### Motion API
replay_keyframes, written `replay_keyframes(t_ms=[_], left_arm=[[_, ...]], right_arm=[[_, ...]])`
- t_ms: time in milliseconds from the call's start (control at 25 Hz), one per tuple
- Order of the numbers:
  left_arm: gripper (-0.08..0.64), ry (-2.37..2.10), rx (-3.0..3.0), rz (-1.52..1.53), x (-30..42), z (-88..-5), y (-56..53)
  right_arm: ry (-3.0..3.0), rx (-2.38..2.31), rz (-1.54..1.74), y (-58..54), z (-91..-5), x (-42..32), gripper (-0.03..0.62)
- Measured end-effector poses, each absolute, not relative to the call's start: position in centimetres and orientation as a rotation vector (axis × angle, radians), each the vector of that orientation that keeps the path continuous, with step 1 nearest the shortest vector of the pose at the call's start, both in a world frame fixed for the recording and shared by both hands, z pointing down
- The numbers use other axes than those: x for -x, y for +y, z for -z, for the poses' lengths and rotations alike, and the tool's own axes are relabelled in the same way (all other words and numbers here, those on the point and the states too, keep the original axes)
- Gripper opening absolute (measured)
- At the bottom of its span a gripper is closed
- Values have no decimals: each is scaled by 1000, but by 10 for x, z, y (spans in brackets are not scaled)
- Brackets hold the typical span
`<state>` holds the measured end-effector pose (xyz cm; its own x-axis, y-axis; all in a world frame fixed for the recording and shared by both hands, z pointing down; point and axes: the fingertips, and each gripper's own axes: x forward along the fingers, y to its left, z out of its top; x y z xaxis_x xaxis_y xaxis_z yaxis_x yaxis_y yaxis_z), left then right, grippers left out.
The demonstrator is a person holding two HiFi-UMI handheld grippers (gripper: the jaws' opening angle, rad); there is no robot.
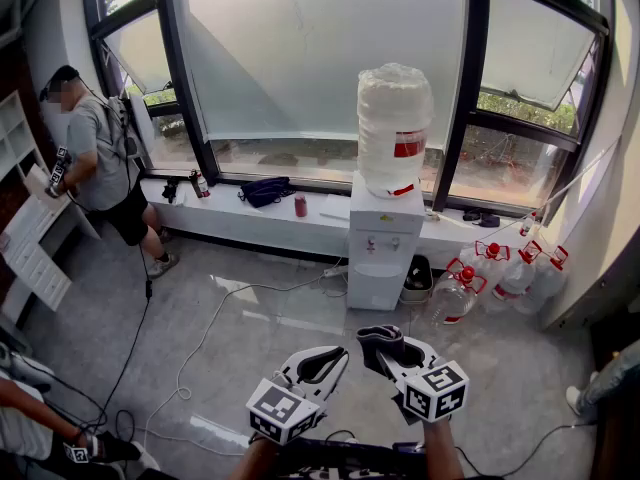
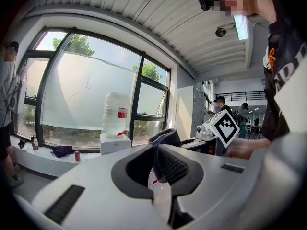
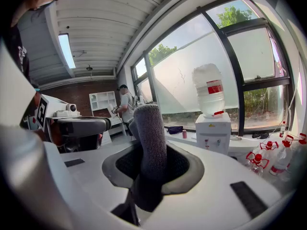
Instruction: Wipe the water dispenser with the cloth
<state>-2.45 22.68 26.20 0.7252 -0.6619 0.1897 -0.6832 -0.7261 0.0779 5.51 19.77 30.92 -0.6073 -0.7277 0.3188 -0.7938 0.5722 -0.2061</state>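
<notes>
The white water dispenser (image 1: 378,243) stands against the window ledge with a wrapped bottle (image 1: 395,128) on top. It also shows far off in the left gripper view (image 2: 114,143) and the right gripper view (image 3: 213,133). My right gripper (image 1: 378,343) (image 3: 148,162) is shut on a dark grey cloth (image 3: 151,133), which sticks up between its jaws. My left gripper (image 1: 335,360) (image 2: 156,152) is beside it at the left, jaws together, with nothing clearly held. Both grippers are low in the head view, well short of the dispenser.
Several water jugs with red caps (image 1: 500,273) lie right of the dispenser, with a small bin (image 1: 418,280) beside it. Cables (image 1: 200,348) trail over the floor. A person (image 1: 100,158) stands at the far left. A dark bag (image 1: 265,190) and a red can (image 1: 300,205) sit on the ledge.
</notes>
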Motion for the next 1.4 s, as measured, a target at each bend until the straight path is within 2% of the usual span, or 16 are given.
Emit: replay_keyframes(t_ms=[920, 1400], left_arm=[[41, -1086, -2767, -254, -1, -280, 266], [42, -1063, -2745, -320, -4, -290, 253]], right_arm=[[-2609, -1316, -566, 234, -326, -93, 114], [-2591, -1328, -649, 233, -344, -99, 114]])
